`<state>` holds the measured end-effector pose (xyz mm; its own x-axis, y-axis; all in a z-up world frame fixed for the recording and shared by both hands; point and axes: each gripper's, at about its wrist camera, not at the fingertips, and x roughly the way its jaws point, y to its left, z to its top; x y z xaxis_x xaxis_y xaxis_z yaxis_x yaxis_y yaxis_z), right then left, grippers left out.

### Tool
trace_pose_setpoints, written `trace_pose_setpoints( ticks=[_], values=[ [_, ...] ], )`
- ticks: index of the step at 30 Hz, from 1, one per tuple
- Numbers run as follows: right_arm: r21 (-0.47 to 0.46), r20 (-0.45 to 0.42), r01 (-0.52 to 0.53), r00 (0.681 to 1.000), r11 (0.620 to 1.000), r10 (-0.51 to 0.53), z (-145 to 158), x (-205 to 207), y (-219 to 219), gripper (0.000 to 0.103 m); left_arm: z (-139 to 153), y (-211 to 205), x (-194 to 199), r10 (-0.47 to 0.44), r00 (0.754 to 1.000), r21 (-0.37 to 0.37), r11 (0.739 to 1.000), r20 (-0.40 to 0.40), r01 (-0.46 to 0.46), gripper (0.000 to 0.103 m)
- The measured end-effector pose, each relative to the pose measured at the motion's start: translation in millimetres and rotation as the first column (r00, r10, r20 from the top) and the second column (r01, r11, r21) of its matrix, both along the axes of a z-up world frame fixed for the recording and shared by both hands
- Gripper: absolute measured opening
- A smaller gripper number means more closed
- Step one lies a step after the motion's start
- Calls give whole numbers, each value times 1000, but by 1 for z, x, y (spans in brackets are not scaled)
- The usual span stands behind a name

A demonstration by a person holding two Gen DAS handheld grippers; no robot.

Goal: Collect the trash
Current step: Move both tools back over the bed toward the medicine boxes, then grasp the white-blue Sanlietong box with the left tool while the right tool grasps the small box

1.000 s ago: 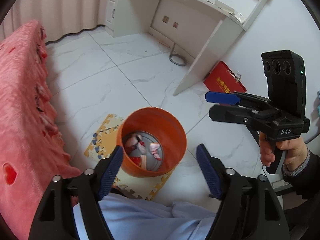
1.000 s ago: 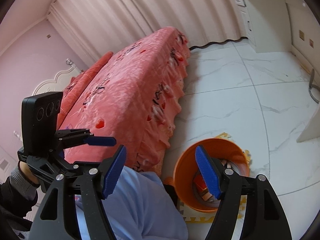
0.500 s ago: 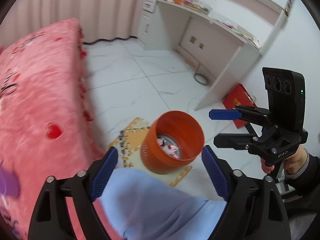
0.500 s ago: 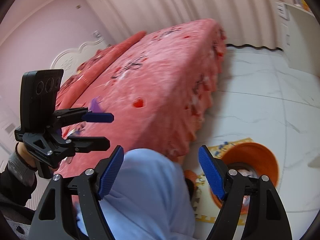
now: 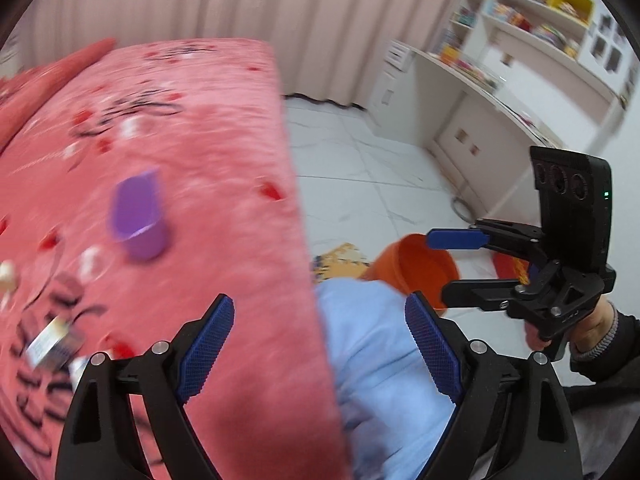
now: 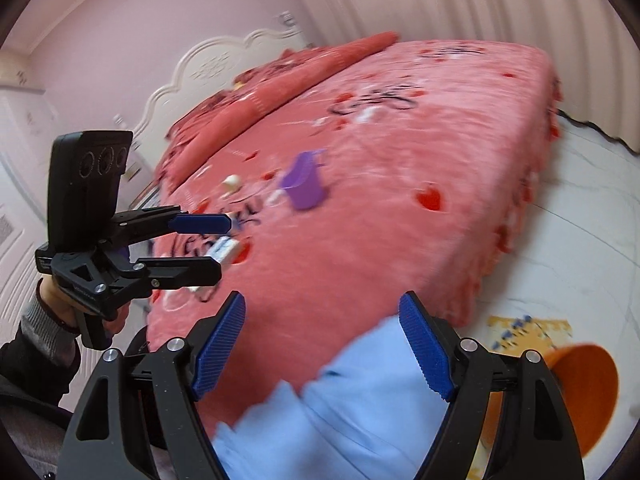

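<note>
Purple cup [image 5: 138,216] lies on the pink bed [image 5: 200,160], well beyond both grippers' fingers, which have just been opening, nothing between them; the right wrist view alone shows the headboard [image 6: 208,68]; the left, shelves [image 5: 532,20]; orange bin [image 5: 416,268] stands on the floor.

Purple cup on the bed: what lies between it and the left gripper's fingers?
Only bare pink bedspread lies between the purple cup and the open left gripper; the left wrist view shows it, though blurred.
</note>
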<state>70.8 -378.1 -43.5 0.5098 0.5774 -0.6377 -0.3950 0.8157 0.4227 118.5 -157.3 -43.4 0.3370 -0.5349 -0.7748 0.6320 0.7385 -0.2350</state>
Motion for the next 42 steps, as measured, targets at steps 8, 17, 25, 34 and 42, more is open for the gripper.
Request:
trace_pose_setpoints(
  ticks=[8,17,25,34,42],
  values=[
    [-14,-1,-158,987,987,158,1,27,86,79,-17,95,2,202,979,20,979,-41,-201,87],
    [-21,-18,-248,969,968,248,-3,44,141,79,-48,149,10,296,950,34,955,-95,-294,87],
    [-27,-46,-272,962,962,271,-13,56,162,79,-82,154,14,306,947,87,951,-101,-298,87],
    [-31,-72,-296,953,955,293,-26,75,180,79,-102,162,17,284,952,77,958,-110,-277,62],
    [-43,-75,-368,928,929,365,-36,107,222,79,-78,198,18,303,947,43,953,-102,-300,62]
  ],
)
